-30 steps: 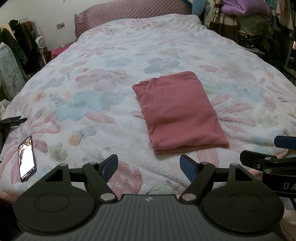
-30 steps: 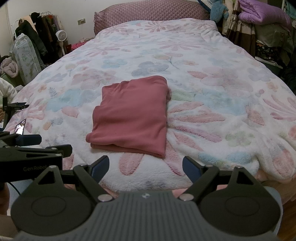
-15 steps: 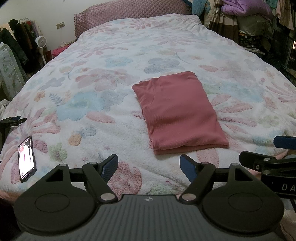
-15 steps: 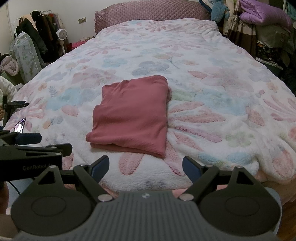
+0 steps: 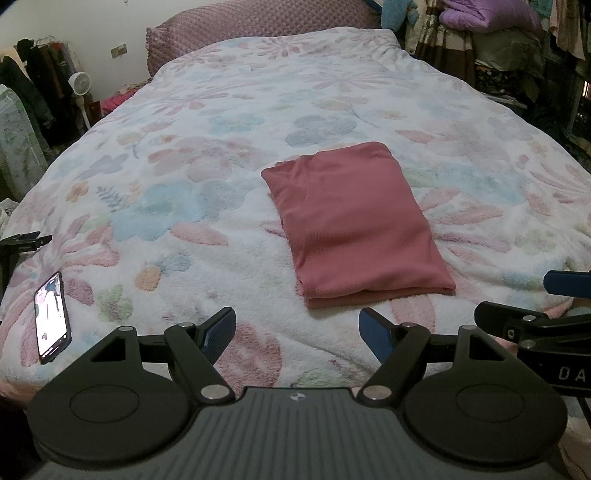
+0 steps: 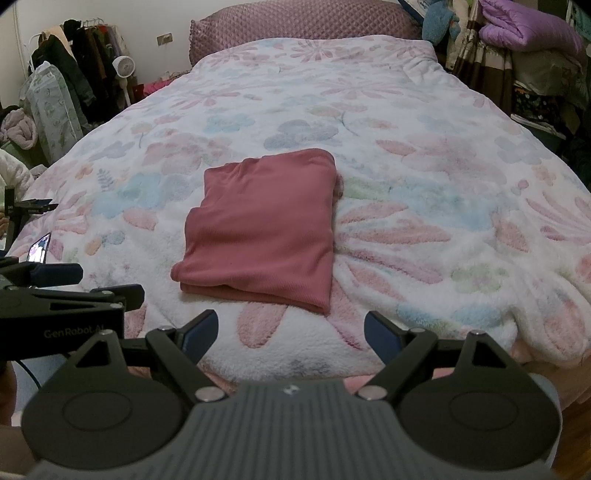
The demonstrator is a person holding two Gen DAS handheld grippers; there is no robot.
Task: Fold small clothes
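Pink and soft, the folded pink ribbed shirt lies flat in the middle of my bed, on top of the fluffy white blanket with pink and blue flowers. It is folded into a neat long shape, with more layers showing under its near edge. Nothing is touching it

My left claw is wide open and holds nothing. Its two blue fingertips hang over the near part of the blanket, just in front of the shirt's near edge but apart from it. My right claw is wide open too, and it also holds nothing. It hangs over the near edge of the bed, with the shirt a little ahead of it and to the left

From my left claw's camera I see the other claw poking in at the right side. From my right claw's camera I see the left one at the left side, with white letters on its black body

A black phone with a lit screen lies on the blanket near the left edge of the bed, well apart from the shirt. At the far end of the bed is a bumpy purple-pink headboard. A small white fan stands by the wall on the left, near dark hanging clothes. A puffy purple quilt sits on a pile at the right
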